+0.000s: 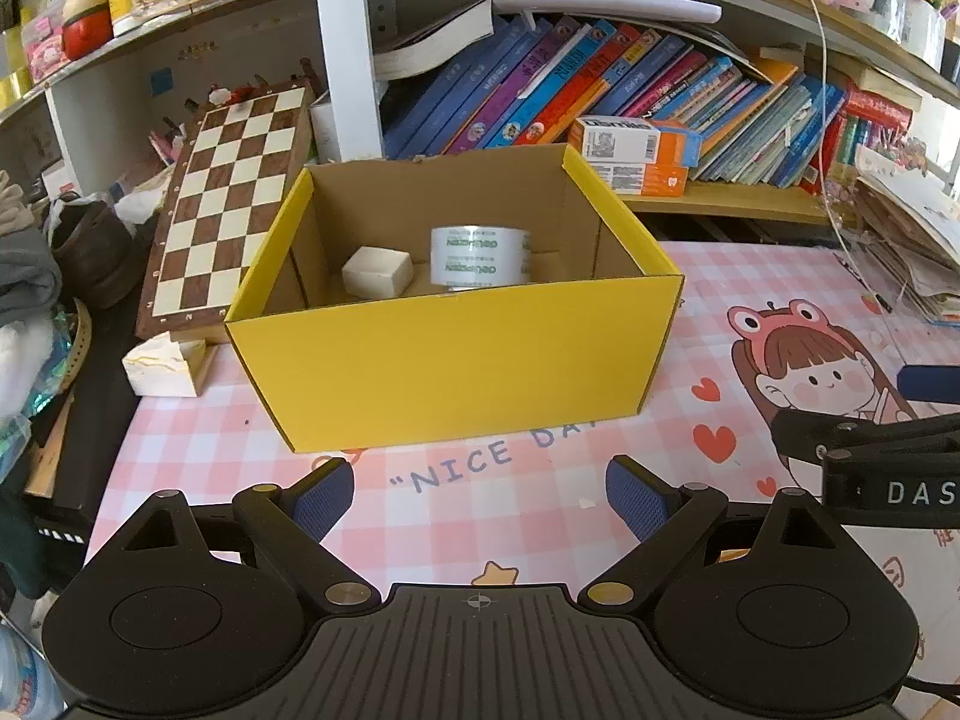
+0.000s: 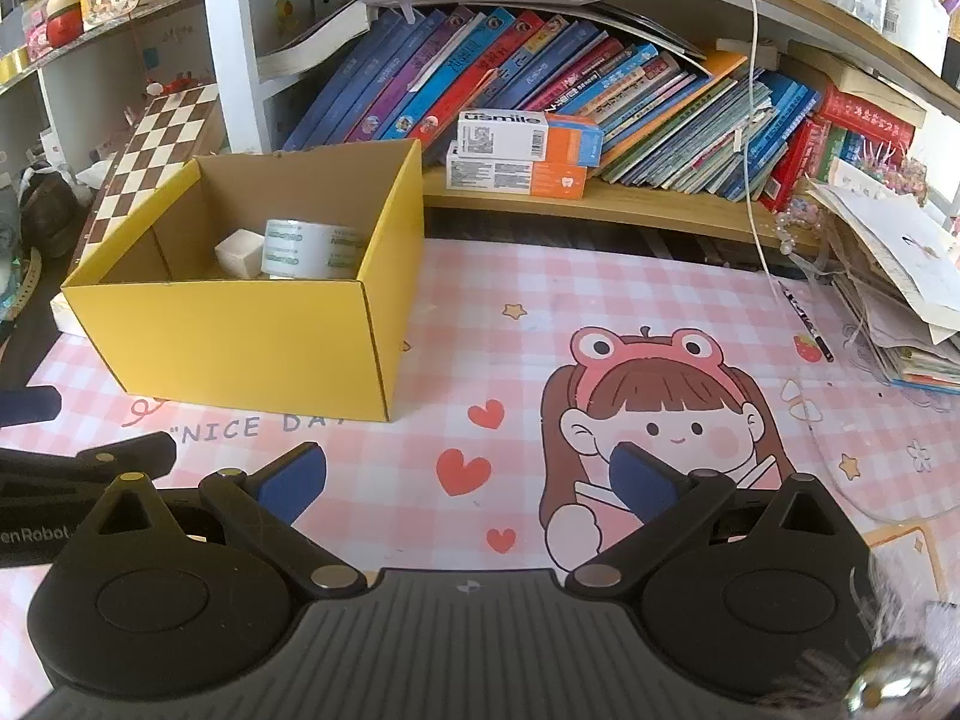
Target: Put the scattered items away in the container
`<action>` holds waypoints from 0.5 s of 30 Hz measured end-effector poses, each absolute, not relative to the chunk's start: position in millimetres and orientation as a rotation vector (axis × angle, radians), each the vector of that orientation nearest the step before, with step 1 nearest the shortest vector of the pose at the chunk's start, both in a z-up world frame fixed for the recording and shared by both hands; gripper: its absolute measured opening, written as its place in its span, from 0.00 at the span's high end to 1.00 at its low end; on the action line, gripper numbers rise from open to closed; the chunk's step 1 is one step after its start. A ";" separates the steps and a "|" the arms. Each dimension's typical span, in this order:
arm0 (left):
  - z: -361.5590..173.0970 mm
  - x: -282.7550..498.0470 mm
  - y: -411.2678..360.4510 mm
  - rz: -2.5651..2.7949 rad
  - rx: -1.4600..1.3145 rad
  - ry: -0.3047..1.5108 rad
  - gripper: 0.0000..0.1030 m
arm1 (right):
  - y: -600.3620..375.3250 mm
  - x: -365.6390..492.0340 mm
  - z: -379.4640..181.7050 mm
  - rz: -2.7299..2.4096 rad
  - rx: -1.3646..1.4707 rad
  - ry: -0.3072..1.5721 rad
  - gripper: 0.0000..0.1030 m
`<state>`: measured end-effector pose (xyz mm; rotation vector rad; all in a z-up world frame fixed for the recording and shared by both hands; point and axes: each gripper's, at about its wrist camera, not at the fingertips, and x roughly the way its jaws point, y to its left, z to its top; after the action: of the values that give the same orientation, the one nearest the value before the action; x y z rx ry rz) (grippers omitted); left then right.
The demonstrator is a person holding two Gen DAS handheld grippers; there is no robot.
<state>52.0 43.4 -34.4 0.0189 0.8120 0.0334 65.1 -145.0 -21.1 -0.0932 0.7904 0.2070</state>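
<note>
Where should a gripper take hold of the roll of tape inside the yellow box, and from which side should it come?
Probably from above. The roll of tape stands on its flat end, deep inside the yellow box, so the walls block a side approach. Close the fingers across its round outer wall, away from the white block beside it.

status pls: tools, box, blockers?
Left tool, right tool open, empty. Tape roll, white block inside yellow box. Nothing in the way.
</note>
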 end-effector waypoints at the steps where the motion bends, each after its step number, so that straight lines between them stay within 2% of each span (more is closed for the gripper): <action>1: -35.1 52.7 43.1 0.033 0.015 0.815 0.09 | -146.2 64.9 -21.3 0.204 -0.094 0.792 0.01; 15: -38.8 53.9 32.9 0.030 0.014 0.821 0.09 | -158.8 65.2 -22.4 0.194 -0.087 0.794 0.01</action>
<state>53.9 32.9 -38.8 0.0135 0.8213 0.0299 65.2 -158.8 -22.4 -0.0870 0.7936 0.1935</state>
